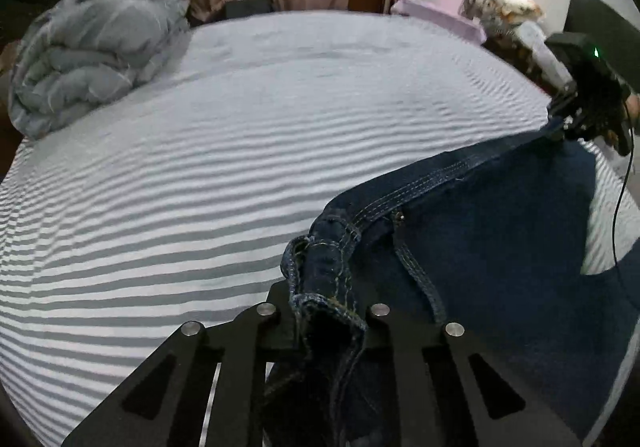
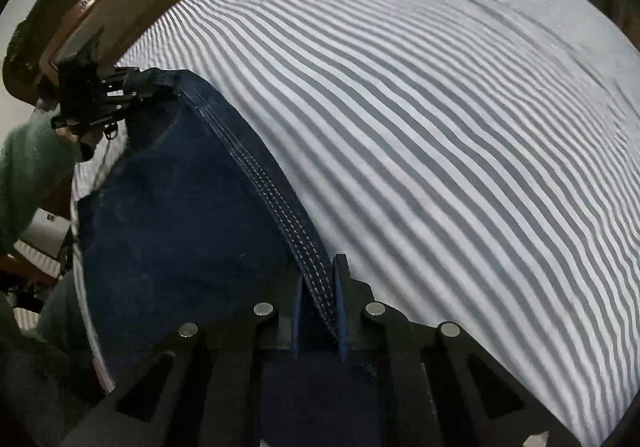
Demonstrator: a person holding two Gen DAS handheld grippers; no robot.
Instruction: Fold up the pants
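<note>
Left gripper (image 1: 326, 311) is clamping the bunched corner of the pants (image 1: 500, 247); right gripper (image 2: 318, 307) is pinching the stitched edge at the other end. One pair of dark denim pants is hanging between two grippers, partly draping over the striped bed sheet (image 1: 200, 167). Judgement: the step is going well if both grips are keeping the seam taut and level while carrying the edge over, avoiding slack. Counted: one grey quilt (image 1: 92, 51), rolled at the far left; one green sleeve (image 2: 28, 163).
</note>
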